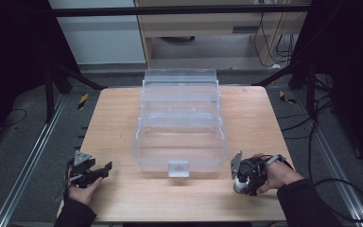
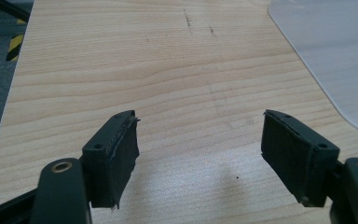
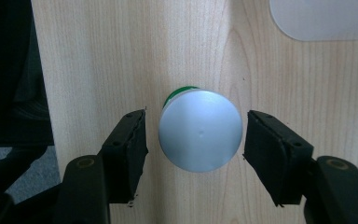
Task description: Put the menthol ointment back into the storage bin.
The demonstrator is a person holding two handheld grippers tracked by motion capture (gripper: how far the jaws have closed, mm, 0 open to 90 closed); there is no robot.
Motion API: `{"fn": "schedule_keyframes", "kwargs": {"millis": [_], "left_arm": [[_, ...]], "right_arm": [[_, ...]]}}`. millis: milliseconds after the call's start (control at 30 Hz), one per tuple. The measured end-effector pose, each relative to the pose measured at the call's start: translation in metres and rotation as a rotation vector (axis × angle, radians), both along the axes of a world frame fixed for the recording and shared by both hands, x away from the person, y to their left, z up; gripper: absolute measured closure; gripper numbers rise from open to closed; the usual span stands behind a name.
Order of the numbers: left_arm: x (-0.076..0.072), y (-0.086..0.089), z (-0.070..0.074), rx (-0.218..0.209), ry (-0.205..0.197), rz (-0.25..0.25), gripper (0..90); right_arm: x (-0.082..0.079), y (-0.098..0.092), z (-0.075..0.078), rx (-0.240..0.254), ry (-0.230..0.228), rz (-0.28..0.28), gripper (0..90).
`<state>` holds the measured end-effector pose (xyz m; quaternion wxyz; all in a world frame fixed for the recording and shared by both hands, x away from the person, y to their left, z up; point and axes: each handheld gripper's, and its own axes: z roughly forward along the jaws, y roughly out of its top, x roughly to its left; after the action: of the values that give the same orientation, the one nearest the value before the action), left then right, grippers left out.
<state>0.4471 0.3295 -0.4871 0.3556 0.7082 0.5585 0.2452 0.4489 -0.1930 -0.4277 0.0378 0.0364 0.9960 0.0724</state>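
Observation:
A small round container with a silvery-grey lid (image 3: 200,135) and a green body beneath stands upright on the wooden table near its front right edge (image 1: 239,187). My right gripper (image 3: 196,122) points down over it, one jaw on each side of the lid. A narrow gap shows at each pad (image 3: 272,149), so the jaws are open. A hand holds this gripper (image 1: 242,179) at the front right. My left gripper (image 2: 200,119) lies low over bare wood at the front left (image 1: 101,171), open wide with nothing between its jaws.
A large clear plastic tiered box (image 1: 179,127) with a front latch (image 1: 178,168) stands in the middle of the table (image 1: 113,123). Its frosted corner appears in the left gripper view (image 2: 335,56) and the right gripper view (image 3: 321,18). Dark floor, rails and cables surround the table.

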Motion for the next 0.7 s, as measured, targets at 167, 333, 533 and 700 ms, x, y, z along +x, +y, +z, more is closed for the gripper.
{"fn": "schedule_keyframes", "kwargs": {"millis": [167,333,533,700], "left_arm": [[0.0000,0.0002,0.0001,0.000,0.000,0.001,26.7],[0.0000,0.0002,0.0001,0.001,0.000,0.001,26.7],[-0.0001,0.0003,0.0002,0.001,0.000,0.001,26.7],[-0.0001,0.0003,0.0002,0.001,0.000,0.002,26.7]], "right_arm": [[0.0010,0.0010,-0.0052,-0.005,0.005,0.004,42.5],[0.0012,0.0019,-0.0062,-0.011,0.007,0.003,45.2],[0.0028,0.0028,-0.0075,-0.015,0.009,0.004,48.2],[0.0030,0.0036,-0.0083,-0.020,0.011,0.003,49.7]]}}
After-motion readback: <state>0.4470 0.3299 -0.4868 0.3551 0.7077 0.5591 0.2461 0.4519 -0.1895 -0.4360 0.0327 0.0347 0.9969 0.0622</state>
